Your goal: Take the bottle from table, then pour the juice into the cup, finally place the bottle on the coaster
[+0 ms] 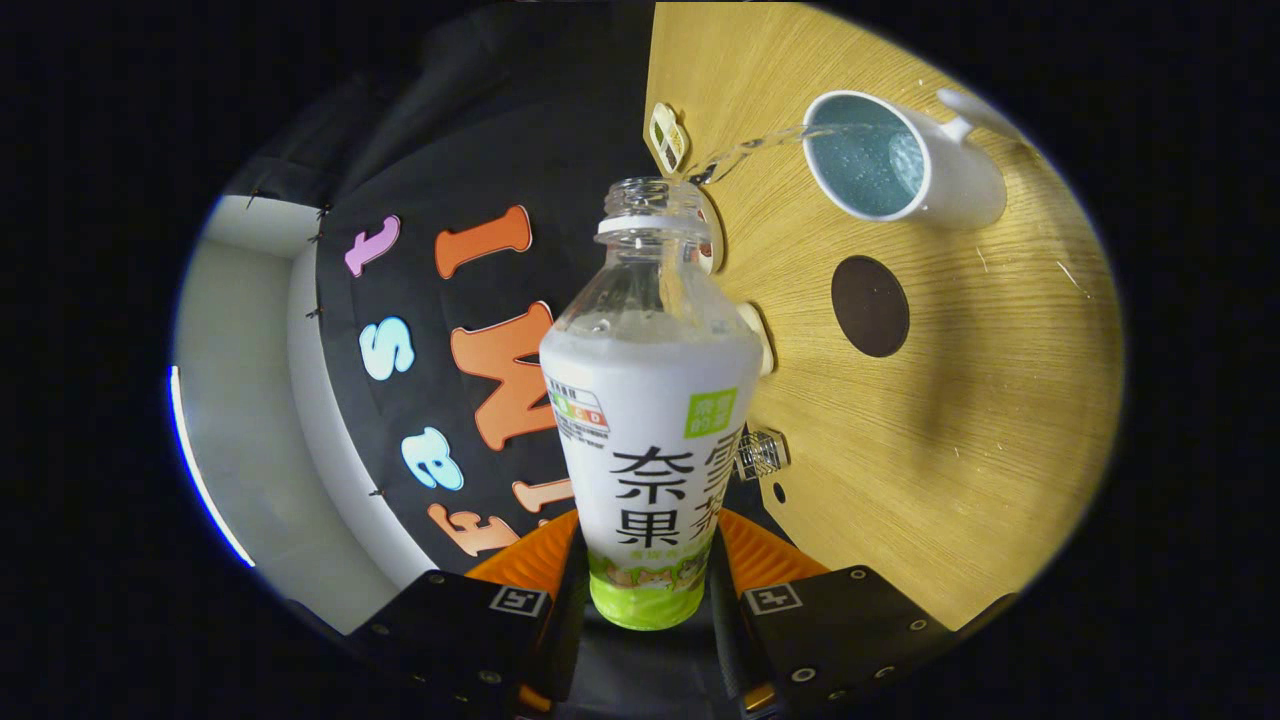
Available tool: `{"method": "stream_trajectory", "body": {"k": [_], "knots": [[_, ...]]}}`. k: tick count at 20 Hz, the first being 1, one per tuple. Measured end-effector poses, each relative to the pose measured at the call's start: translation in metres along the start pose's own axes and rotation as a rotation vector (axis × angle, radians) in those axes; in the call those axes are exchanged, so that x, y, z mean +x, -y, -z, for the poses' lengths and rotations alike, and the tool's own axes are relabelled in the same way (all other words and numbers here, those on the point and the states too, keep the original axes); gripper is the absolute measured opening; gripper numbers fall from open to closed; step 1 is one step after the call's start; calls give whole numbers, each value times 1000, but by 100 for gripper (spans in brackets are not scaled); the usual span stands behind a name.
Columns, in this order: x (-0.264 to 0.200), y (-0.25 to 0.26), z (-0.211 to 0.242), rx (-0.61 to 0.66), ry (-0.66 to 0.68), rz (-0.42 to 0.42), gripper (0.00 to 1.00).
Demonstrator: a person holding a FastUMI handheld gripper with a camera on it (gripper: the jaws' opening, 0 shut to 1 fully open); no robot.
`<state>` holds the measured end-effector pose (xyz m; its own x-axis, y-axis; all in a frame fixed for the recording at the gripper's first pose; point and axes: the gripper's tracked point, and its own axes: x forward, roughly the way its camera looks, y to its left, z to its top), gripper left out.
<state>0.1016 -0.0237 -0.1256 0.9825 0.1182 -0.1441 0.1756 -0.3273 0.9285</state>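
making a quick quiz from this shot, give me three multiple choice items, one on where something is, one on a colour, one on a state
1. Where is the dark round coaster?
A. on the wooden table, next to the cup
B. under the bottle
C. inside the cup

2. What colour is the outside of the cup?
A. red
B. white
C. black

3. What state is the bottle in?
A. capped and standing on the table
B. lying loose on the coaster
C. uncapped, held between the fingers, pouring

Answers:
1 A, the coaster lies bare on the table beside the cup.
2 B, the cup's wall and handle are white.
3 C, the gripper clamps the bottle's base on both sides and a stream runs from its open neck into the cup.
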Motion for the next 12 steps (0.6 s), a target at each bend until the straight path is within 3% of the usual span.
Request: {"method": "stream_trajectory", "body": {"k": [12], "knots": [[0,-3,1,62,-2,-5,57]]}}
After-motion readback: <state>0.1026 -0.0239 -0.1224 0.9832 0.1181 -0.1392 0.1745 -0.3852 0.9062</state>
